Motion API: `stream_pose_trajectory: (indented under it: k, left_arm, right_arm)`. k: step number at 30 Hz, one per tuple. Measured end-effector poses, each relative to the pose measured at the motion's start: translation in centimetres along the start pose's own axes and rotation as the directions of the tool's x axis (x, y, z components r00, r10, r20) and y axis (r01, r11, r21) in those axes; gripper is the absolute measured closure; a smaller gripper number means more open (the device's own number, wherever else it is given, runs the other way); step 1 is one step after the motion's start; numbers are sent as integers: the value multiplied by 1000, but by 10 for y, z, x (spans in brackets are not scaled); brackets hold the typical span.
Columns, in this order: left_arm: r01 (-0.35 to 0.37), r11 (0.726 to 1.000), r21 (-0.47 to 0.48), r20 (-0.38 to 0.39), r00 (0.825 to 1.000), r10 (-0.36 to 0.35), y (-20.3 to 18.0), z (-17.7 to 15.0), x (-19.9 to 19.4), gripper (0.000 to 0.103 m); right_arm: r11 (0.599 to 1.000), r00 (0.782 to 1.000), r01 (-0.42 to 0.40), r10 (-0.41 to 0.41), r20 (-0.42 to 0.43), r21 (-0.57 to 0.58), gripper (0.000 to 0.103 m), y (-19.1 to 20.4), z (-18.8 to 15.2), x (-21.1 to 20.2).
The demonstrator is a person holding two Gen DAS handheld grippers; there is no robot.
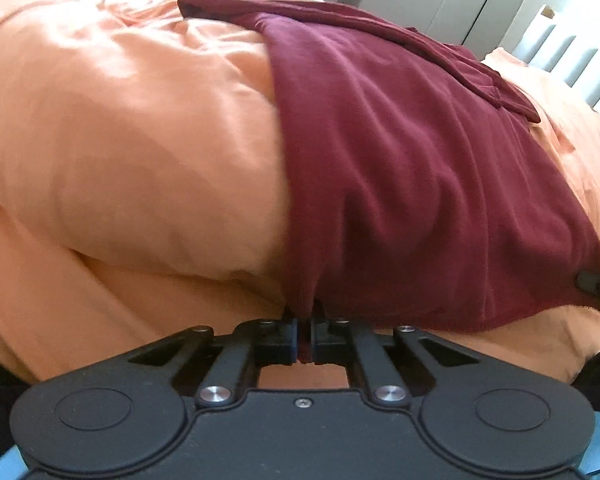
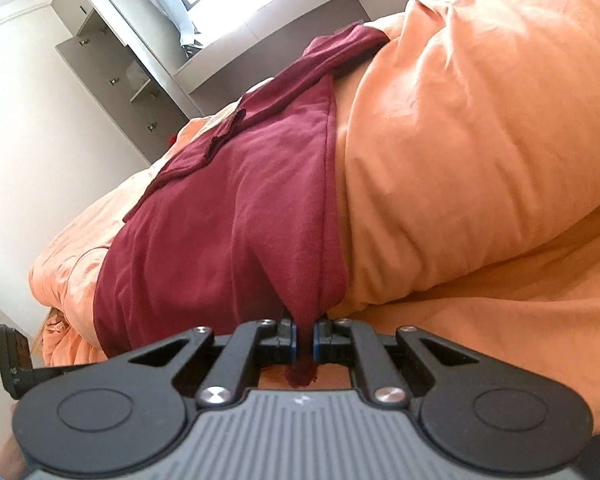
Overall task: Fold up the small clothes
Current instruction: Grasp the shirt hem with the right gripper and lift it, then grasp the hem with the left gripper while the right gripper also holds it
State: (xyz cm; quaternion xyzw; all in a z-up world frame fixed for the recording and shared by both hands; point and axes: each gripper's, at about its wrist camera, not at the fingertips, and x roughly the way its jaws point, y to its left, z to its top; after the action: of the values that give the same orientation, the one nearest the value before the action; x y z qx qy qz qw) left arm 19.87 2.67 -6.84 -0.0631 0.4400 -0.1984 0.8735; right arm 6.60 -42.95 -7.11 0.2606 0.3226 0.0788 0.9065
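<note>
Left gripper (image 1: pixel 305 340): fingers (image 1: pixel 286 338) pressed nearly together, pinching the near left corner of a dark red garment (image 1: pixel 400 184); thin fold of cloth caught between the blue-edged pads, hem gathered into small pleats just above them.

Right gripper (image 2: pixel 305 342): fingers (image 2: pixel 288 340) likewise squeezed tight on the garment (image 2: pixel 220 208), on its near right corner; cloth bunched into a narrow rope through the pads, frayed tip poking out behind them toward the gripper body.

Near hem stretched between the two grips. In the left view, tip of the other gripper (image 1: pixel 592 282) showing at the garment's right corner; in the right view, the other gripper (image 2: pixel 14 354) visible at far left, low.

Rest of garment spread flat on a bed, over an orange duvet (image 1: pixel 120 140), rumpled and puffy. Far end of garment folded back on itself, a sleeve or strap lying across the top edge.

Beyond the bed: pale cupboards with small knobs (image 2: pixel 112 80), a low grey shelf with odd items, bright window light.

No brands, labels or readable writing; only a small embossed mark on the grey ribbed gripper body, too small to read.
</note>
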Motion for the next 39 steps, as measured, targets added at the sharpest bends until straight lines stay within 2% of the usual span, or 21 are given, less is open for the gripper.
stream_pose_trajectory:
  k: [3, 5, 7, 9, 13, 17, 23, 25, 27, 29, 32, 34, 37, 39]
  left_arm:
    - [17, 1000, -22, 24, 1000, -16, -6, 1, -16, 100]
    - [62, 995, -73, 50, 997, -58, -2, 5, -32, 100]
    - [131, 984, -120, 112, 987, -118, 2, 9, -54, 100]
    - [198, 971, -136, 196, 966, -169, 2, 14, -78, 100]
    - [289, 950, -117, 353, 906, -232, 0, 26, -126, 100]
    - [332, 938, -101, 434, 863, -259, 0, 25, -167, 100]
    - [391, 910, -137, 480, 830, -284, 5, 0, -213, 100]
    - [397, 908, -131, 501, 817, -285, 6, -14, -234, 100]
    - [402, 907, -127, 503, 814, -290, 7, -22, -243, 100]
    - [397, 910, -122, 494, 819, -291, 5, -17, -246, 100]
    - [392, 912, -121, 496, 819, -286, 3, 6, -241, 100]
    - [384, 914, -130, 496, 824, -276, 1, 29, -234, 100]
    - [366, 923, -115, 513, 818, -261, -6, 74, -219, 100]
    - [325, 939, -111, 511, 829, -227, -9, 109, -202, 100]
  right_arm:
    - [1000, 1000, 1, -1, 31, -5, 97, 6, -1, -6]
    - [1000, 997, -19, 18, 69, 12, 97, 8, -1, -17]
    - [997, 992, -60, 55, 113, 42, 97, 11, 0, -27]
    - [993, 981, -106, 97, 169, 48, 97, 13, 2, -43]
    - [985, 944, -170, 157, 291, 17, 98, 28, 7, -78]
    - [973, 907, -229, 220, 359, -19, 98, 45, -3, -107]
    - [952, 865, -305, 286, 411, -20, 97, 66, -36, -161]
    - [951, 860, -310, 288, 421, -18, 97, 73, -45, -181]
    - [958, 866, -288, 264, 424, -9, 97, 77, -49, -191]
    - [957, 867, -289, 260, 426, 5, 97, 76, -45, -189]
    - [948, 855, -317, 274, 441, 24, 97, 70, -25, -177]
    - [945, 849, -327, 281, 448, 28, 97, 65, 0, -160]
    - [952, 850, -306, 268, 453, 11, 96, 64, 49, -132]
    - [958, 859, -287, 249, 448, 18, 96, 62, 86, -108]
